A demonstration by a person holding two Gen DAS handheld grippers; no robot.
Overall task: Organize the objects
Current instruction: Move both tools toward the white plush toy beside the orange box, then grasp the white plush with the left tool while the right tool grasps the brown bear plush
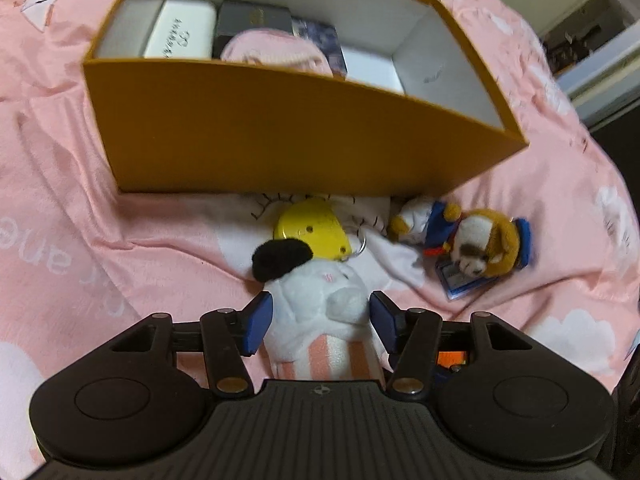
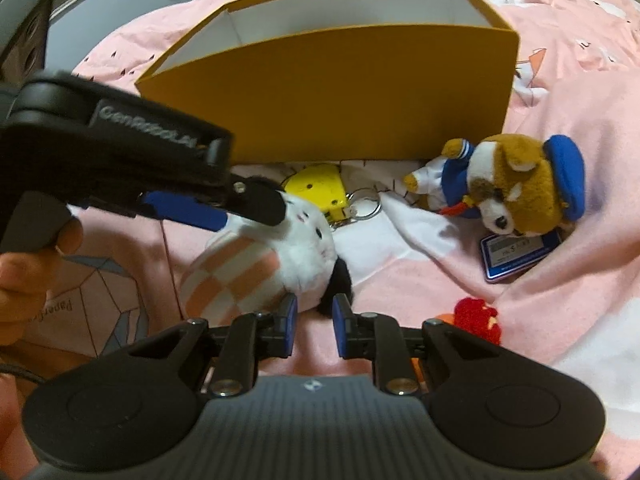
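A white plush dog with black ears and a pink-striped body [image 1: 320, 304] lies on the pink bedspread in front of the orange box [image 1: 280, 136]. My left gripper [image 1: 320, 320] has its blue pads on both sides of the plush and is shut on it; it also shows in the right wrist view [image 2: 224, 208] on the plush [image 2: 280, 256]. My right gripper [image 2: 314, 320] is open and empty, just short of the plush's black ear. A brown sailor plush dog [image 2: 516, 196] and a yellow keychain tag [image 2: 320, 188] lie by the orange box [image 2: 360, 92].
The box holds a white case [image 1: 180, 32], a dark box [image 1: 252, 20] and a pink item [image 1: 276, 54]. A blue card [image 2: 516, 256] lies under the brown plush. A red fuzzy item [image 2: 478, 316] sits right of my right gripper. A shelf [image 1: 592, 20] stands beyond the bed.
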